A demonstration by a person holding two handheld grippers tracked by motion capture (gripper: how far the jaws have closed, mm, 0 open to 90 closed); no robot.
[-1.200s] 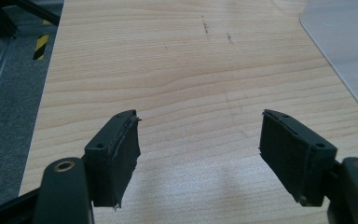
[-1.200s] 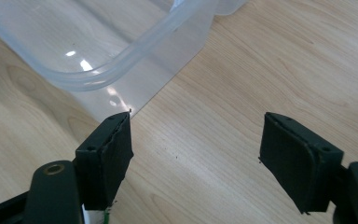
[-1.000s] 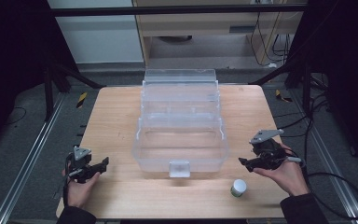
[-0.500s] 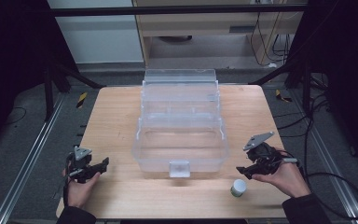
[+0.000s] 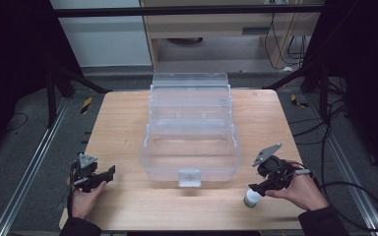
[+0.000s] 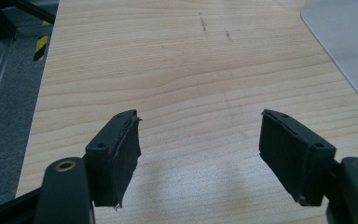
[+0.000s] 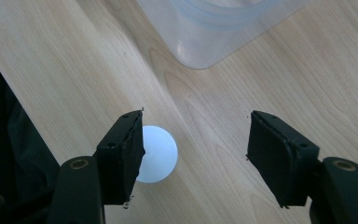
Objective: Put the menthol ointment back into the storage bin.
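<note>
Near the table's (image 5: 128, 123) front edge a small white-capped bottle (image 5: 251, 197) stands upright — right gripper (image 5: 260, 188) gaping above it, left gripper (image 5: 109, 173) gaping too.

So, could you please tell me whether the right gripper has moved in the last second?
Yes: the right gripper has dropped toward the small bottle, away from the clear box.

I count 1 clear plastic box (image 5: 191, 142), 1 small white-capped bottle (image 5: 251, 197), and 2 tongs on 1 tabletop (image 5: 123, 118).
</note>
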